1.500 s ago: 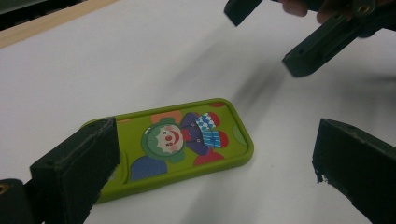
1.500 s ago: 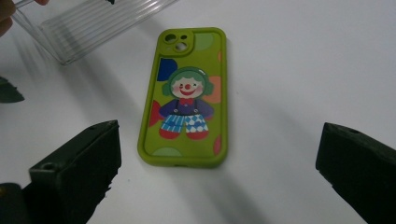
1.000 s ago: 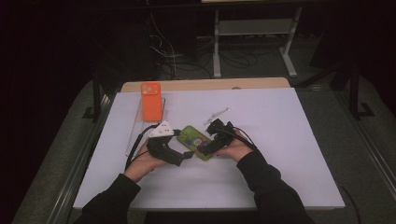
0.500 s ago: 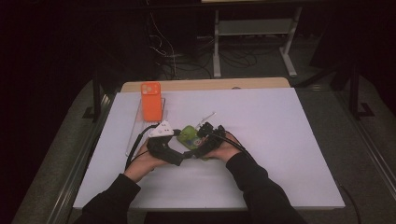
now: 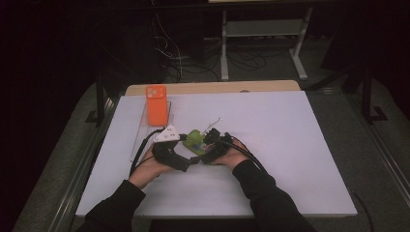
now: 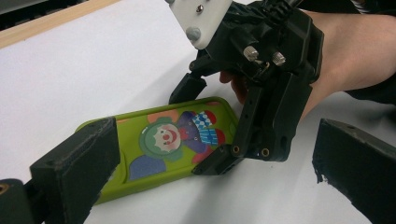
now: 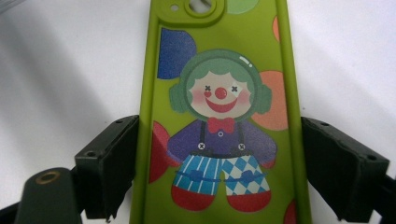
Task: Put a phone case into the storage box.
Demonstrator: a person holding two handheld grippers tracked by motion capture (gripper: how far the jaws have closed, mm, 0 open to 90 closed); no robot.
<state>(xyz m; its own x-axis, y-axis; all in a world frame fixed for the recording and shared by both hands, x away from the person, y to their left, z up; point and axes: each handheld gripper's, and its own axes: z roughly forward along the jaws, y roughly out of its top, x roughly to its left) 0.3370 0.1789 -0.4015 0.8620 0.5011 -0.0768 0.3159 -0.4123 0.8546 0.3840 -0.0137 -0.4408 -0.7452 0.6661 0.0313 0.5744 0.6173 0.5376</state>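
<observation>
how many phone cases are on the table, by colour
green clown phone case: 1
orange phone case: 1
total: 2

A: The green phone case (image 7: 219, 116) looks like soft matt rubber, its clown print smooth.
B: And the right gripper (image 6: 219, 126)?
A: Matt black plastic, small shiny metal screws. The tabletop (image 5: 290, 135) is smooth white, its far edge bare wood.
</observation>
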